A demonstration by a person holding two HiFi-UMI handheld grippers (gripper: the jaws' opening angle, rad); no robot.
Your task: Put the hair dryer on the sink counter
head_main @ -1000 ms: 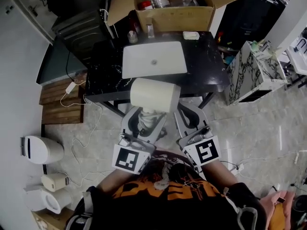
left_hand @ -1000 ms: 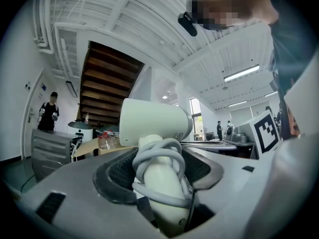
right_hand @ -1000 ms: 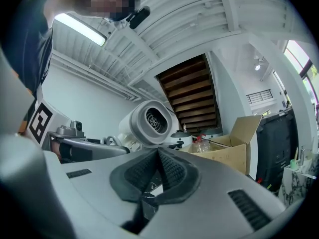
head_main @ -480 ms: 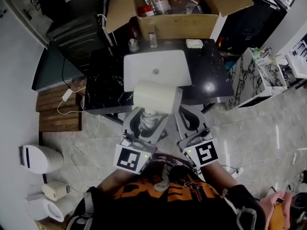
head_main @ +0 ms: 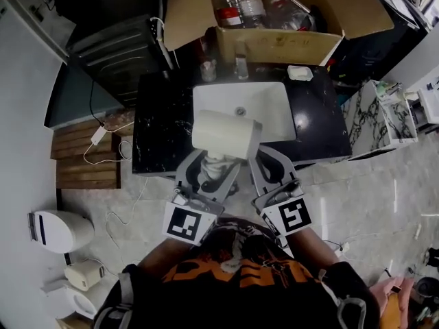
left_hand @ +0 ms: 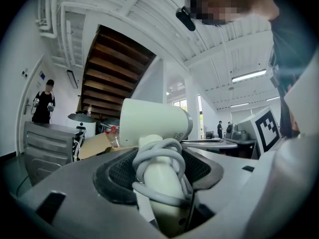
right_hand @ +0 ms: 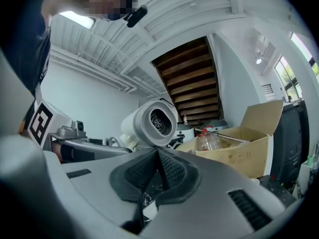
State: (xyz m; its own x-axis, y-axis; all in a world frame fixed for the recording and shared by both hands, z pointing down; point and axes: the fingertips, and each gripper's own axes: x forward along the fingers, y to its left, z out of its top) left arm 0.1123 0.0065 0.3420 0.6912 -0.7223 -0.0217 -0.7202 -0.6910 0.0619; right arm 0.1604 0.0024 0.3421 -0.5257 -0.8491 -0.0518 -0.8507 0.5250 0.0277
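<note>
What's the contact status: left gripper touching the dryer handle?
Touching. The left gripper view shows the left gripper with its pads pressed on both sides of the cord-wrapped handle of the dryer.

In the head view the sink counter (head_main: pixel 161 125) fills the middle of the frame, its basin (head_main: pixel 271 105) set centre-right. Behind it, at the top, stands a cardboard box (head_main: pixel 278 43) with a bottle (head_main: pixel 236 2) inside. Along the counter's back edge sit a few small items, too small to name. The hair dryer (head_main: pixel 223 134) hangs over the counter's near edge, its handle between the jaws of the left gripper (head_main: pixel 214 162); the right gripper (head_main: pixel 271 157) is just beside it on the right. A wooden pallet (head_main: pixel 86 160) lies at the left of the frame.
</note>
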